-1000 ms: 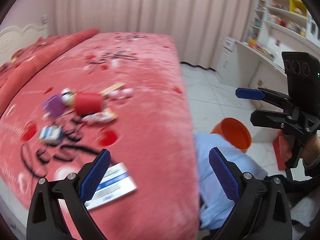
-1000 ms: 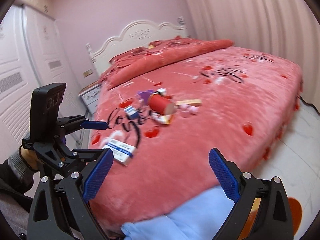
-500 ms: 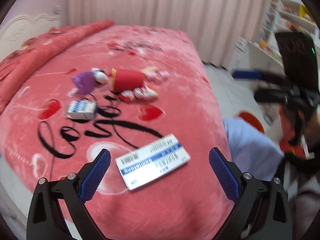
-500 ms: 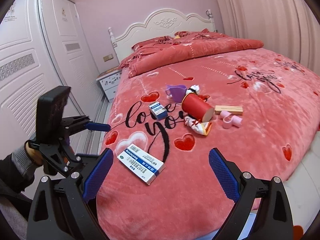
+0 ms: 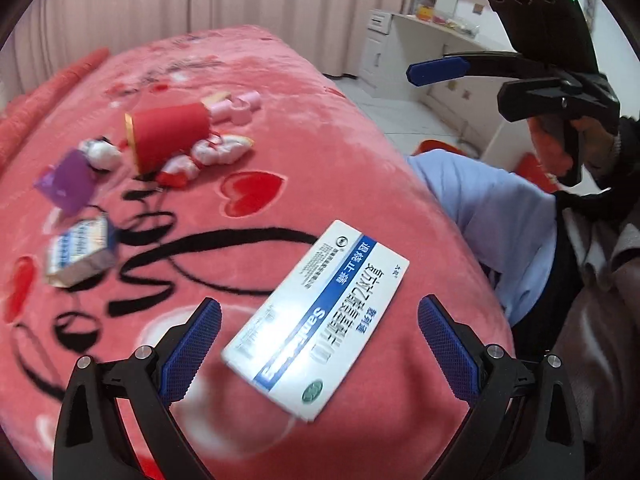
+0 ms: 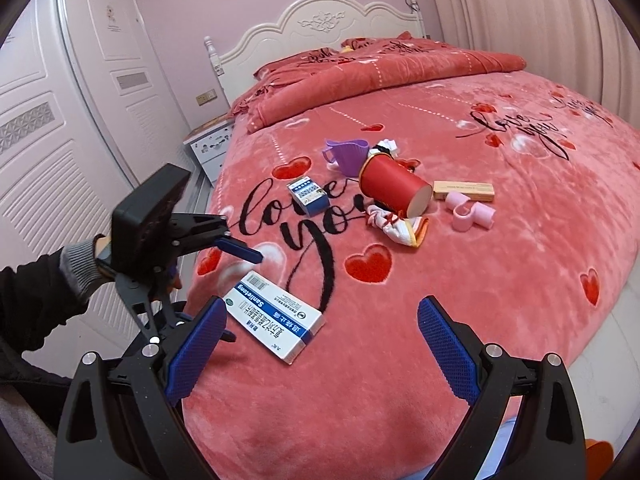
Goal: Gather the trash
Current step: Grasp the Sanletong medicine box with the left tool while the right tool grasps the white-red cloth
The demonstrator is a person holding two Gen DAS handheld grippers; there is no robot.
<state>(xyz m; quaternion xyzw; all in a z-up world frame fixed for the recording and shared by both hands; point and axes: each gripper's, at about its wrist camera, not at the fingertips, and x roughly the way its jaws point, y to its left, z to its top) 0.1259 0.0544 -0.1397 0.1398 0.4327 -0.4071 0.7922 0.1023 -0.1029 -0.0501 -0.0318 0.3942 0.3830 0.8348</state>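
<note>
A white and blue medicine box (image 5: 316,320) lies flat on the red bed, between the spread fingers of my open left gripper (image 5: 320,348); it also shows in the right wrist view (image 6: 274,318). My right gripper (image 6: 320,348) is open and empty above the bed's near edge. Farther on lie a red paper cup (image 6: 394,190) on its side, a crumpled wrapper (image 6: 396,226), a small blue box (image 6: 308,196), a purple cup (image 6: 348,156), a pink plastic piece (image 6: 470,214) and a tan box (image 6: 464,191).
An orange bin (image 5: 436,146) stands on the floor past the bed, mostly hidden behind a light blue cloth (image 5: 488,208). A white desk and shelves (image 5: 432,36) line the far wall. A white wardrobe (image 6: 60,120) and nightstand (image 6: 210,148) stand beside the bed.
My left gripper has swung toward the bed and come down close over the medicine box, which now lies between its fingers. My right gripper has turned left, toward the trash.
</note>
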